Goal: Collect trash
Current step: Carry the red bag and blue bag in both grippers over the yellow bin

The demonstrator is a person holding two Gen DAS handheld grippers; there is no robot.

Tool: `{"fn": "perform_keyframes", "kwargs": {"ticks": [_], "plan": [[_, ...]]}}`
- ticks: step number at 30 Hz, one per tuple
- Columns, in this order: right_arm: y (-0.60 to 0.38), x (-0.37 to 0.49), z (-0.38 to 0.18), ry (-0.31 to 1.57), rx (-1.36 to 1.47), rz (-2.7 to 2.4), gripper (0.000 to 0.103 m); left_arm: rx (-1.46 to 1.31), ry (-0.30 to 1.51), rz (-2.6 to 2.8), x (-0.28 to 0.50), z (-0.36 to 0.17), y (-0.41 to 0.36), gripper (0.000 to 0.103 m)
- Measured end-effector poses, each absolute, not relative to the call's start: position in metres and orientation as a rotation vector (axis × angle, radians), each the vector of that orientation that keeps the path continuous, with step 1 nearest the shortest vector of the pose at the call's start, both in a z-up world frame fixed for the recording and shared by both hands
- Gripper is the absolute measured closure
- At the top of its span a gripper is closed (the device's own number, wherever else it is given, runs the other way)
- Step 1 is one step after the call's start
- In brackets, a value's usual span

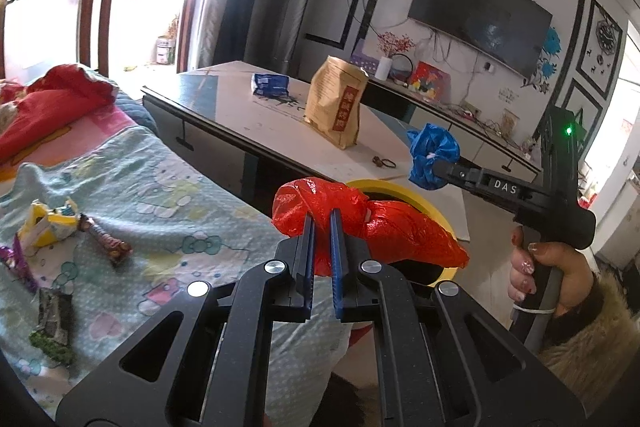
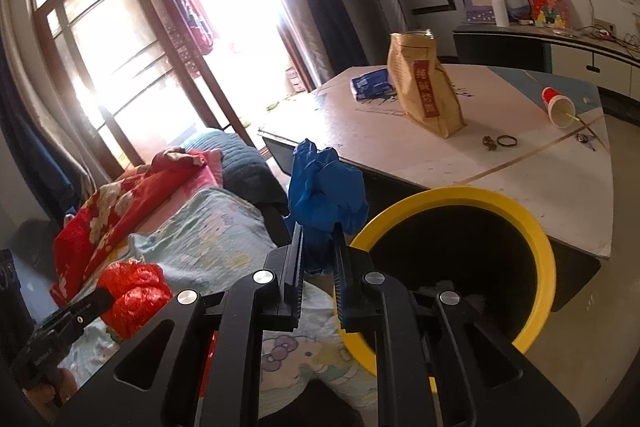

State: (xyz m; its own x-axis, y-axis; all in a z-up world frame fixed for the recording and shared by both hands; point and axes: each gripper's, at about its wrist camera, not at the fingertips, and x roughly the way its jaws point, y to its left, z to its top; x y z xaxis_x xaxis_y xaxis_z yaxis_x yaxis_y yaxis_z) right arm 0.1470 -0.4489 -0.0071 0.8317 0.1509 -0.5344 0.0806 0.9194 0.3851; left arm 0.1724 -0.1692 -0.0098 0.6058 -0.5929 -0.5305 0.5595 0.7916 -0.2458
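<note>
We have both hands loaded: our left gripper (image 1: pixel 321 227) is clamped on a crumpled red plastic bag (image 1: pixel 368 227), and our right gripper (image 2: pixel 318 247) is pinched on a bunched blue plastic bag (image 2: pixel 324 187). The move turns on the yellow-rimmed bin (image 2: pixel 536 227): from the right jaws its dark mouth lies at about 3 o'clock, just beside the fingers, while in the left wrist view the rim (image 1: pixel 400 187) peeks out at 1 o'clock behind the red bag, whose long axis trails toward 4 o'clock over the opening. The right hand looks nearer to a clean drop. Room is tight: the table (image 2: pixel 560 179) edge sits close behind the bin and the bed (image 1: pixel 168 187) flanks it. More wrappers (image 1: pixel 52 223) wait on the bed at 9 o'clock.
</note>
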Motion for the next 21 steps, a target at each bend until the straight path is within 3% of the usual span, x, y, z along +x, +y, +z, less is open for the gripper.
{"fn": "perform_keyframes", "kwargs": {"ticks": [21], "plan": [[-0.492,0.141,-0.028,0.599,0.481,-0.071,0.09,0.088,0.667,-0.74,0.181,-0.038,-0.246,0.1]]}}
